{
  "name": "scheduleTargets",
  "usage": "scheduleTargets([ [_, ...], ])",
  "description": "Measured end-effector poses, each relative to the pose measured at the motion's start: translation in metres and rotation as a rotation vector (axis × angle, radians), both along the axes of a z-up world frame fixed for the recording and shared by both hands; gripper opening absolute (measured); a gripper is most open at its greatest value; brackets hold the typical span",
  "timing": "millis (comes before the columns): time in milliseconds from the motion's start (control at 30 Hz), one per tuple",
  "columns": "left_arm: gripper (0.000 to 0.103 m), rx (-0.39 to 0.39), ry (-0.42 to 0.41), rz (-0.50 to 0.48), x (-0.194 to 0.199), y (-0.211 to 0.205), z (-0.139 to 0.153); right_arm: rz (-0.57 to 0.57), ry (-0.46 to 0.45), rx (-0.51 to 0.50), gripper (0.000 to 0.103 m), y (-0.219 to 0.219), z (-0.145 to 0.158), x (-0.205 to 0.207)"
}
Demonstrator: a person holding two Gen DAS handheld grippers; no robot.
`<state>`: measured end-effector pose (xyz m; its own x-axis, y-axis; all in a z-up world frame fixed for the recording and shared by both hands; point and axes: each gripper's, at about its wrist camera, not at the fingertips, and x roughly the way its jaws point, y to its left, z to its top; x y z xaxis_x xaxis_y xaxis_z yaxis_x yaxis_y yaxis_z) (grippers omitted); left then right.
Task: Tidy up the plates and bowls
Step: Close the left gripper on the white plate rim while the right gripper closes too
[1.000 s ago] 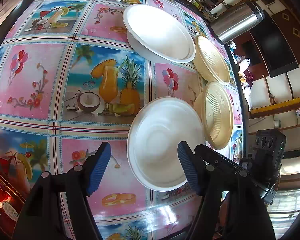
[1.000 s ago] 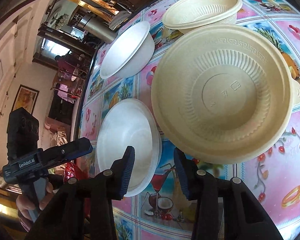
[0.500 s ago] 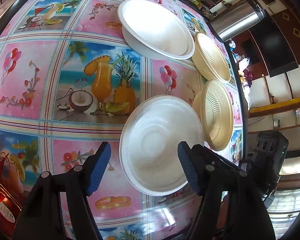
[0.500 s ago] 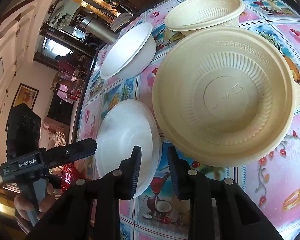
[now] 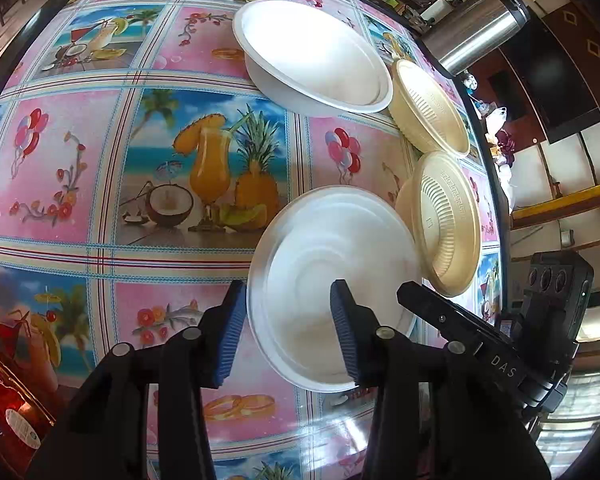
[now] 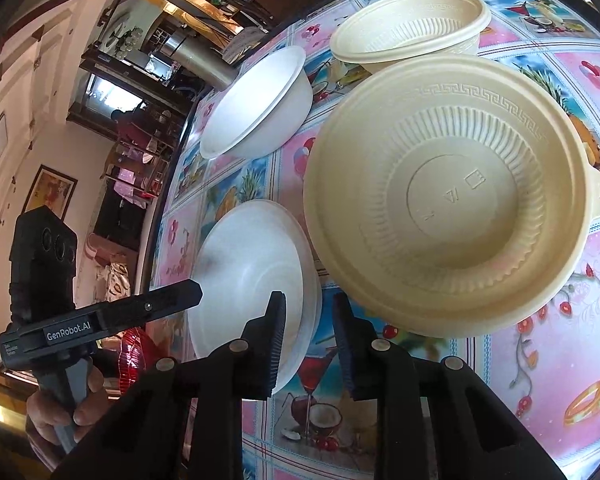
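Progress: nothing stacked yet, as far as I can judge; four pieces lie singly on the worktop (image 5: 60,168); all the sorting is left.
White pieces: near white bowl (image 5: 332,292) lower centre in my left view; far white bowl (image 5: 312,56) at upper centre, well apart from it.
Cream pieces: near cream bowl (image 6: 448,196) fills the centre right of my right view; far cream bowl (image 6: 410,28) just behind it at the top.
Left gripper (image 5: 288,332): jaws apart, straddling the near white bowl's rim, not clamped.
Right gripper (image 6: 310,340): jaws narrowly apart, holding nothing; whether they touch that bowl's rim I cannot tell.
Left view only: red packet (image 5: 8,404) at lower left; steel flask (image 5: 480,28) upper right.
Right view only: my left hand (image 6: 60,408); the cream bowl's ribbed inside.
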<state>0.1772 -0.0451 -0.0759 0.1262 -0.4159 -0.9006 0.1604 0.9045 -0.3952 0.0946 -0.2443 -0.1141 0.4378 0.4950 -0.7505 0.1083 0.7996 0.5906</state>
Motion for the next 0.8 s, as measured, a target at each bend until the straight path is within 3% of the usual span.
scheduleTargets([
  [133, 0.021, 0.007, -0.011, 0.007, -0.0001, 0.0008, 0.0006, 0.001, 0.000, -0.006, 0.020, -0.0004, -0.0001, 0.0000],
  [200, 0.017, 0.008, -0.014, 0.012, 0.0007, 0.0025, 0.0004, 0.001, 0.004, -0.012, 0.012, -0.0001, -0.0010, 0.0005],
  [400, 0.006, 0.016, -0.018, 0.022, 0.0017, 0.0073, -0.0005, -0.010, -0.001, -0.016, 0.009, -0.0021, -0.0015, 0.0003],
  [800, 0.005, 0.021, -0.034, 0.003, -0.0002, 0.0049, 0.0003, -0.029, -0.001, -0.014, 0.008, -0.0070, -0.0027, -0.0004],
])
